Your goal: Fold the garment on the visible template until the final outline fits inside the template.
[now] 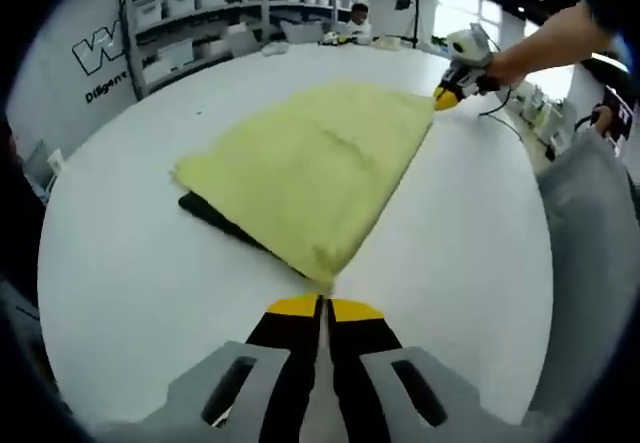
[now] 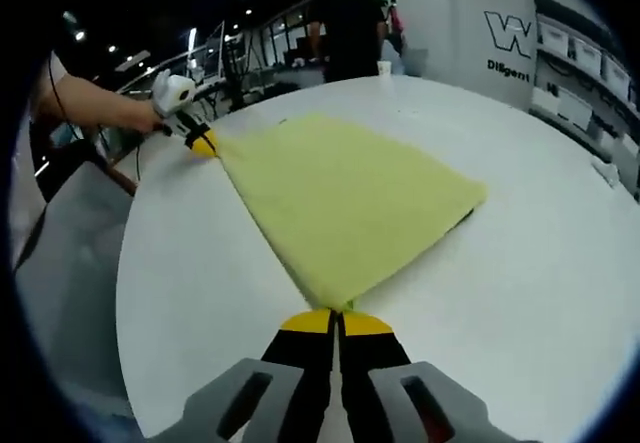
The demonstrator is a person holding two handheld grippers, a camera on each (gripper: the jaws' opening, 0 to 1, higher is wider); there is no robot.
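Observation:
A pale yellow garment (image 1: 315,168) lies folded into a rough triangle on the round white table (image 1: 120,263). A thin strip of the black template (image 1: 215,218) pokes out from under its left edge. My left gripper (image 1: 322,305) is shut on the garment's near corner. My right gripper (image 1: 447,96), held by a hand, pinches the far corner at the table's right side. In the right gripper view the garment (image 2: 340,193) stretches between my right gripper (image 2: 338,318), shut on its near tip, and my left gripper (image 2: 203,143) at the far tip. A sliver of the template (image 2: 468,214) shows on the right.
Shelves with white bins (image 1: 190,8) line the wall behind the table. One person sits at the table's far side (image 1: 357,25) and another stands in dark clothes (image 2: 350,23). Grey clothing (image 1: 590,263) hangs beside the table's right edge.

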